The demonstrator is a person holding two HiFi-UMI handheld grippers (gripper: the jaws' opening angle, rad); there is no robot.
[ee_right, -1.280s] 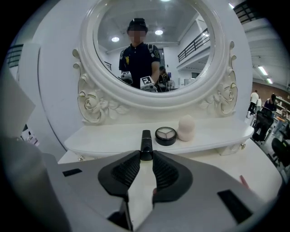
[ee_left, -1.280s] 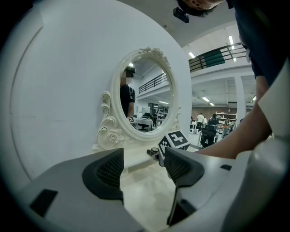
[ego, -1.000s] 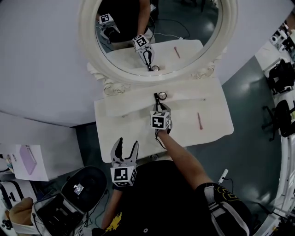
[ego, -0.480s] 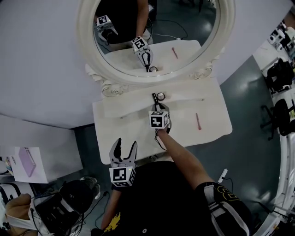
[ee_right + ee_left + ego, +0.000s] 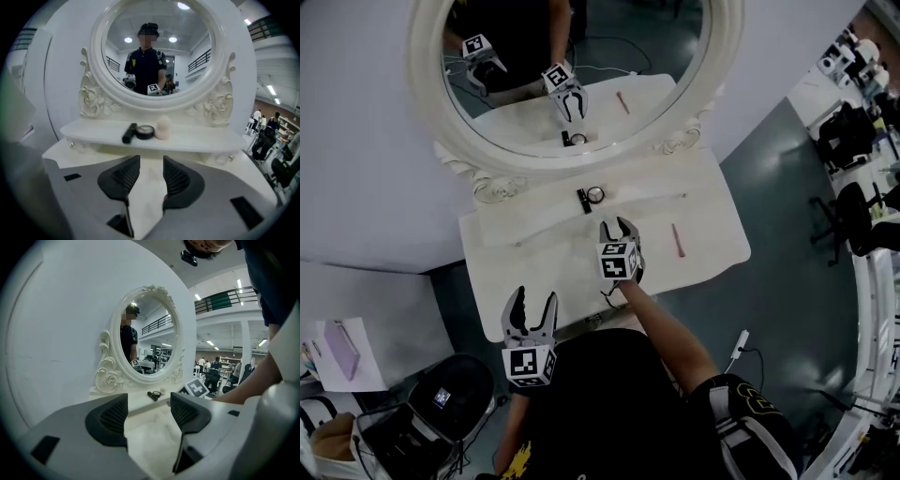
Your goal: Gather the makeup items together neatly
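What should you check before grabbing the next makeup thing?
1. Right gripper empty: ok; its jaws have just been opening, with nothing between them.
2. Left gripper open and empty: ok.
3. Black tube, compact and sponge together on the shelf: ok.
4. Pink stick with the others: not ok; it lies alone on the tabletop, off to the right.
5. Whether the pink stick might roll: cannot tell.

Past my left claw (image 5: 148, 409), my forearm (image 5: 251, 386) hides part of the counter (image 5: 149, 439); well right of that claw, a thin pink item (image 5: 677, 240) is too small to name.
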